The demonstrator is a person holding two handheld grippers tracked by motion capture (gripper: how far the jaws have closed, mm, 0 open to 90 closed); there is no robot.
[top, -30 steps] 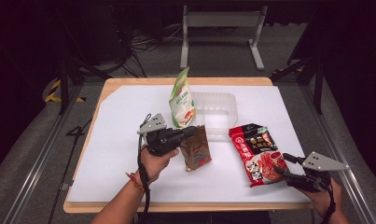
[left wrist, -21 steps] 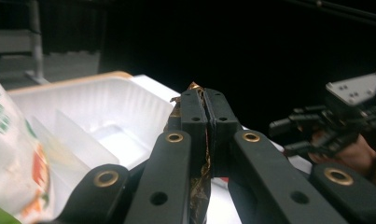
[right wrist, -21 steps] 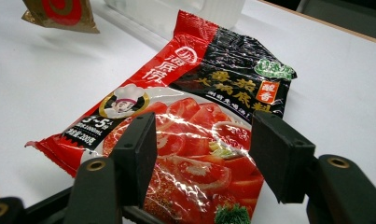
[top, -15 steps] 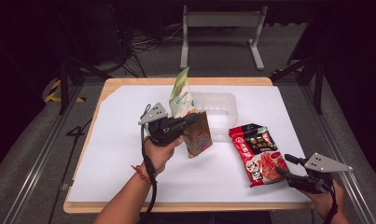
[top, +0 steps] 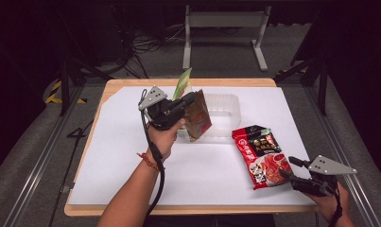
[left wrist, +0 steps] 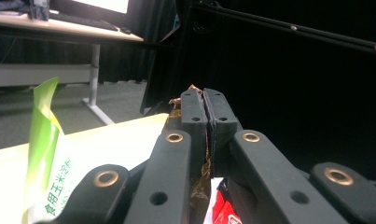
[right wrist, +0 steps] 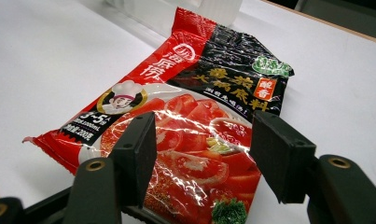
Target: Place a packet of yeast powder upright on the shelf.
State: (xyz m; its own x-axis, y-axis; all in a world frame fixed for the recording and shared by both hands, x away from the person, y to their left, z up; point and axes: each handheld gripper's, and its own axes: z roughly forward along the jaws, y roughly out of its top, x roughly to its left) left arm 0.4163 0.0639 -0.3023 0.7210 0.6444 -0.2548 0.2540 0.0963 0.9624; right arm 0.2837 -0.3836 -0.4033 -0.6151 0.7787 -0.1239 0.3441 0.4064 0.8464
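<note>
My left gripper (top: 192,100) is shut on the top edge of a brown snack packet (top: 198,116), which hangs in the air beside the clear plastic tub (top: 227,103). In the left gripper view the jaws press together on the packet's brown edge (left wrist: 193,89). A green-and-white pouch (top: 182,84) (left wrist: 46,158) stands upright just behind that gripper. A red-and-black sauce packet (top: 261,154) (right wrist: 185,121) lies flat at the right of the white table top. My right gripper (top: 286,167) (right wrist: 202,154) is open, its jaws over the packet's near end.
The white sheet (top: 122,156) covers most of the wooden table (top: 108,90). Dark floor, metal frame legs (top: 259,42) and cables lie beyond the table's far edge.
The left gripper has lifted the brown packet off the table and carried it back and to the right, up to the tub. The right gripper has barely moved.
</note>
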